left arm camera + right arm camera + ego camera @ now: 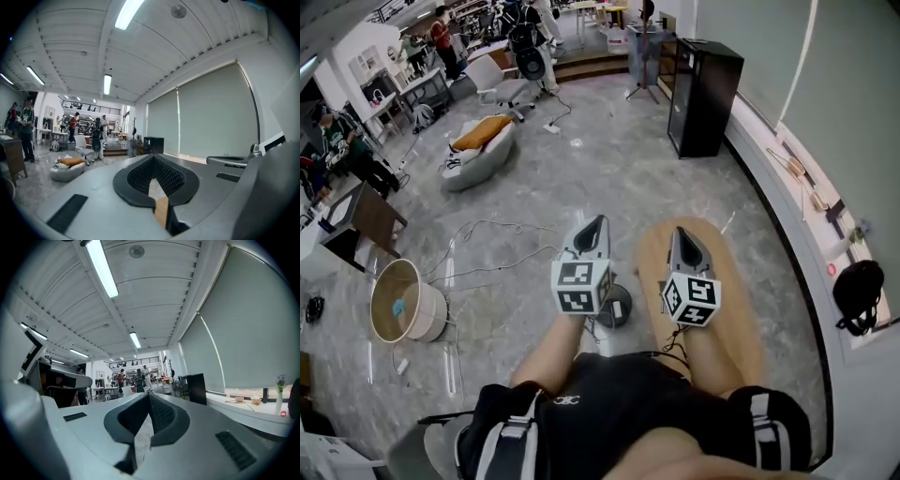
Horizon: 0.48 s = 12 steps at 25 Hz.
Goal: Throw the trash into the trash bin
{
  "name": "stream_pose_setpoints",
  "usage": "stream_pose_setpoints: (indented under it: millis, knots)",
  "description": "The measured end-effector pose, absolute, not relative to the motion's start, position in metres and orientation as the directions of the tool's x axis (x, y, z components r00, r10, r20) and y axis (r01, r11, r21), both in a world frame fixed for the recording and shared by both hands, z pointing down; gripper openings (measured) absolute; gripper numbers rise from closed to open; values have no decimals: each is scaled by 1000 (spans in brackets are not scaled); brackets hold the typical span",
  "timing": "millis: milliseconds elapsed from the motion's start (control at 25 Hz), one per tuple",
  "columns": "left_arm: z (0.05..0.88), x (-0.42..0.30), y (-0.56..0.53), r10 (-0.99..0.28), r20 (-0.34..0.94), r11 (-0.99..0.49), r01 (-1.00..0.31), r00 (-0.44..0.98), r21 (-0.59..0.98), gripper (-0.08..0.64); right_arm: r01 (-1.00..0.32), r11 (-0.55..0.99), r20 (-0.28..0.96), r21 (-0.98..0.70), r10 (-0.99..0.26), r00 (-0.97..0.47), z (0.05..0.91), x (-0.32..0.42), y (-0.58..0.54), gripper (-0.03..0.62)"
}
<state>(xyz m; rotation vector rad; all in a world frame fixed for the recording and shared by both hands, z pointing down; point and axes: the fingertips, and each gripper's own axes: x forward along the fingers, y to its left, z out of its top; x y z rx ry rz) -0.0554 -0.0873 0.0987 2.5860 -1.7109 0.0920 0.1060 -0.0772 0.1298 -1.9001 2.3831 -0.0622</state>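
Both grippers are held level in front of the person, side by side and pointing ahead. My left gripper (596,222) (153,157) has its jaws closed to a point, with nothing between them. My right gripper (680,232) (149,394) is likewise shut and empty. A round, light-coloured bin (390,311) stands on the floor well to the left of the left gripper, with a small blue item inside it. I see no trash in either gripper.
An oval wooden tabletop (742,319) lies below the right gripper. A dark round object (617,307) sits on the floor under the left gripper. Cables (478,248) trail between there and the bin. A beanbag (476,150) and a black cabinet (703,94) stand farther off. People stand at the back.
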Motion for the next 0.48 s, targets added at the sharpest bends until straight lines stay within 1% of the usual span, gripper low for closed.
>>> stream_pose_setpoints:
  millis: [480]
  knots:
    - [112, -56, -90, -914, 106, -392, -919, 393, 25, 12, -973, 219, -35, -75, -976, -217, 133, 105, -85, 11]
